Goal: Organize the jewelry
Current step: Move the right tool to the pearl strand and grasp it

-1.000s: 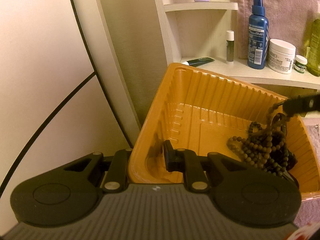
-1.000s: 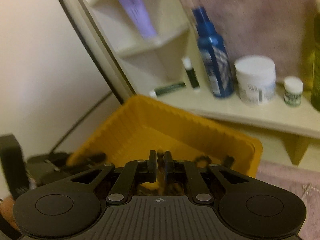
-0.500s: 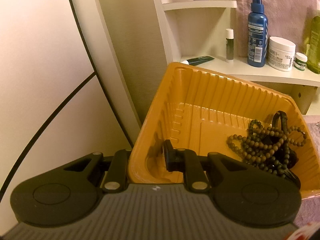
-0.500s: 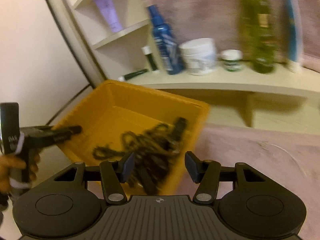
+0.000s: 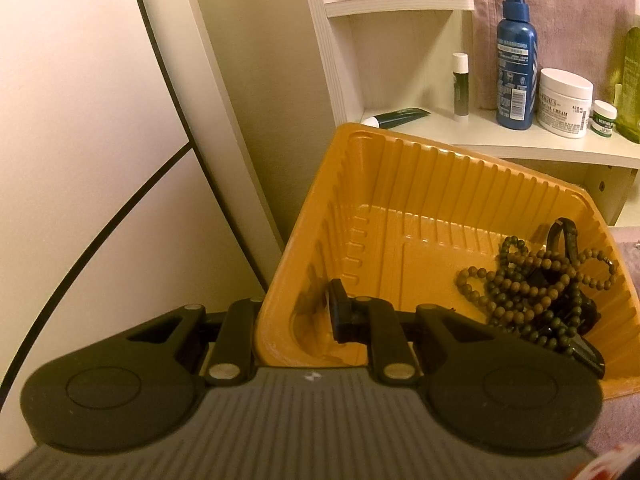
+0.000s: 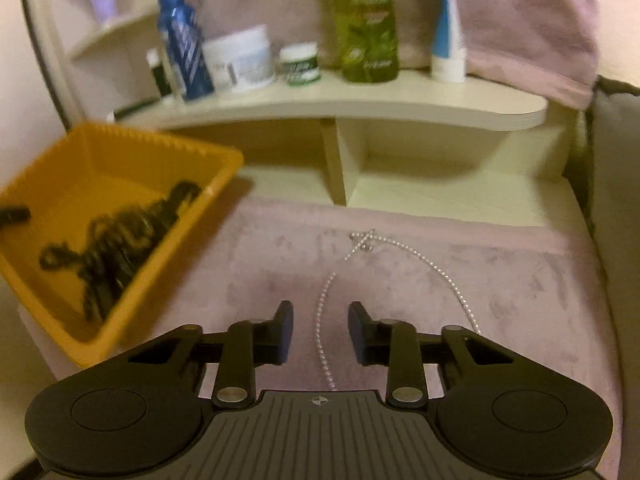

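My left gripper (image 5: pixel 296 316) is shut on the near wall of the orange tray (image 5: pixel 440 184), one finger outside and one inside, and holds it tilted. Dark bead necklaces (image 5: pixel 532 280) lie heaped in the tray's right corner. In the right wrist view the tray (image 6: pixel 120 140) with the beads (image 6: pixel 120 236) is at the left. A pearl necklace (image 6: pixel 362 240) lies on the pink cloth (image 6: pixel 500 280). My right gripper (image 6: pixel 320 316) hangs over it with its jaws closing. One pearl strand runs between the fingers, which do not touch it.
A cream shelf (image 6: pixel 360 104) behind the cloth carries a blue spray bottle (image 5: pixel 515 52), a white cream jar (image 5: pixel 565 102), a small jar (image 6: pixel 300 64) and a green bottle (image 6: pixel 366 20). A grey cushion (image 6: pixel 616 220) borders the cloth on the right.
My right gripper let go of the dark beads in the tray, then swung right and down over the pink cloth to the pearl necklace. Its jaws went wide, then narrowed. The left gripper stayed still.
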